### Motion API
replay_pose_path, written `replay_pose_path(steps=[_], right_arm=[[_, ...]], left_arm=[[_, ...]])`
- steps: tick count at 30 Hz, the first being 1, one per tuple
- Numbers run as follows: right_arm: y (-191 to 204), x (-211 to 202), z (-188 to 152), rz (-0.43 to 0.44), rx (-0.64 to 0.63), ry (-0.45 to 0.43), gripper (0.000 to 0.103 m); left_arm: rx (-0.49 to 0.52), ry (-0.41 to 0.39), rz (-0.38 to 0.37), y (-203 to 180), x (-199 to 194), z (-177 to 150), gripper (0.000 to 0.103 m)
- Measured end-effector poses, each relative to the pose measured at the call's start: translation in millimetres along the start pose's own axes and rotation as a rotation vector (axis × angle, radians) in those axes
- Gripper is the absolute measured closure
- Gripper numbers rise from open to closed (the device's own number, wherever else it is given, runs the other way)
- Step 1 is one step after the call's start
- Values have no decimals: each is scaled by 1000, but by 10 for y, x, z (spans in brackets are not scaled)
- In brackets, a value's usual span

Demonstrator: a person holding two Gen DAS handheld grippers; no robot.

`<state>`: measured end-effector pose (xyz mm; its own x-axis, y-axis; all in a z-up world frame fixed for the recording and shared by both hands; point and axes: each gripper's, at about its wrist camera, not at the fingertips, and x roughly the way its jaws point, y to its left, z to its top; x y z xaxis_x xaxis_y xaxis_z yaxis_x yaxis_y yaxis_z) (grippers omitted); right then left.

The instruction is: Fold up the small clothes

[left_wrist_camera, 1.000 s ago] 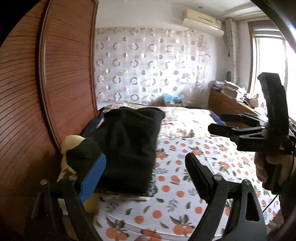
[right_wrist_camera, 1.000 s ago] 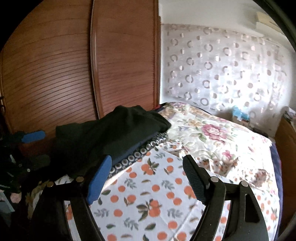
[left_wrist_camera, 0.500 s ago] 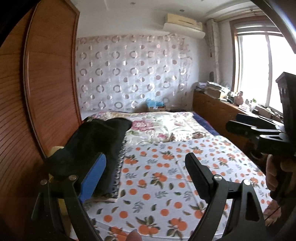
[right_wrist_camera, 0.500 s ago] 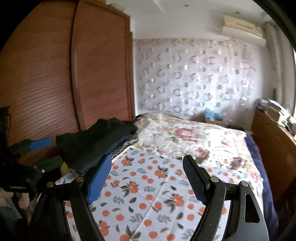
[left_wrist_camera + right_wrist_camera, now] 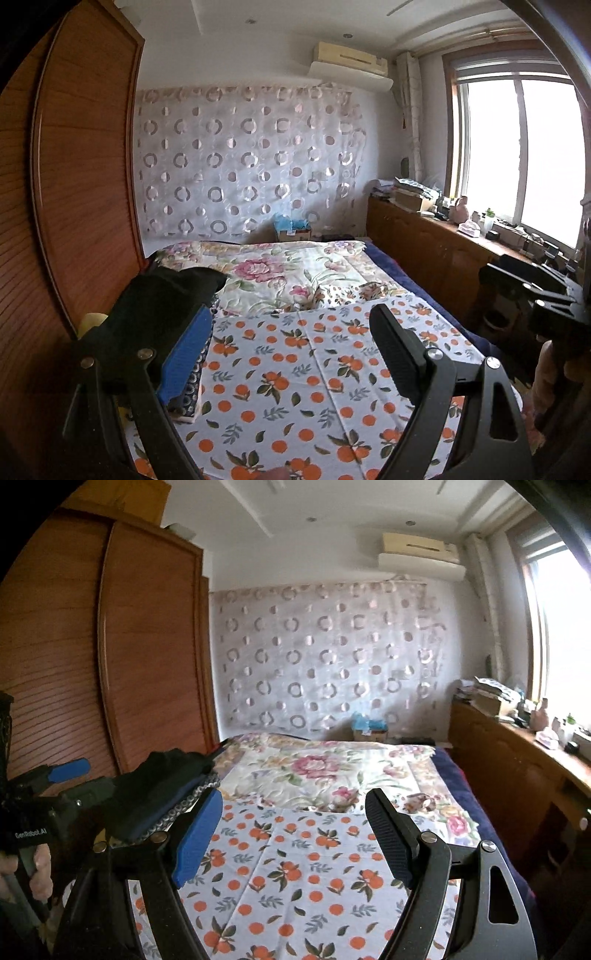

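Bedside clothes pile (image 5: 166, 306) left of tongs (image 5: 295, 354)

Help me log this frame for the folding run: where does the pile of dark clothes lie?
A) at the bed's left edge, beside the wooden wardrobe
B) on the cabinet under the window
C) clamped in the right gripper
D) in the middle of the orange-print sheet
A: the dark clothes lie stacked at the bed's left edge against the wooden wardrobe; both grippers are open and empty.

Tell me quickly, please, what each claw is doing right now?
Left claw: open, holding nothing, above the bedsheet.
Right claw: open, holding nothing, also over the bedsheet.
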<state>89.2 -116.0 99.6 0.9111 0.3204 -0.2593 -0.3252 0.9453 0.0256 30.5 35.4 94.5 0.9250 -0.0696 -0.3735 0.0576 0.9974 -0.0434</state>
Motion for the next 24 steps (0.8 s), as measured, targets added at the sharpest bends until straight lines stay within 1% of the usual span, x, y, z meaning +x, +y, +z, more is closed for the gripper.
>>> replay_pose_path(steps=[5,12,24], right_arm=[[86,-90,-81,-18,15,-19,22],[209,-163,-184,-35,21,-22,22],[133,-202,-181,-38,25,-19,22]], left_arm=[[4,-14,-3,-52,-16,59,15],[3,-19,-2,-55,-26,46,15],[5,-19,1,-28,-27,40,15]])
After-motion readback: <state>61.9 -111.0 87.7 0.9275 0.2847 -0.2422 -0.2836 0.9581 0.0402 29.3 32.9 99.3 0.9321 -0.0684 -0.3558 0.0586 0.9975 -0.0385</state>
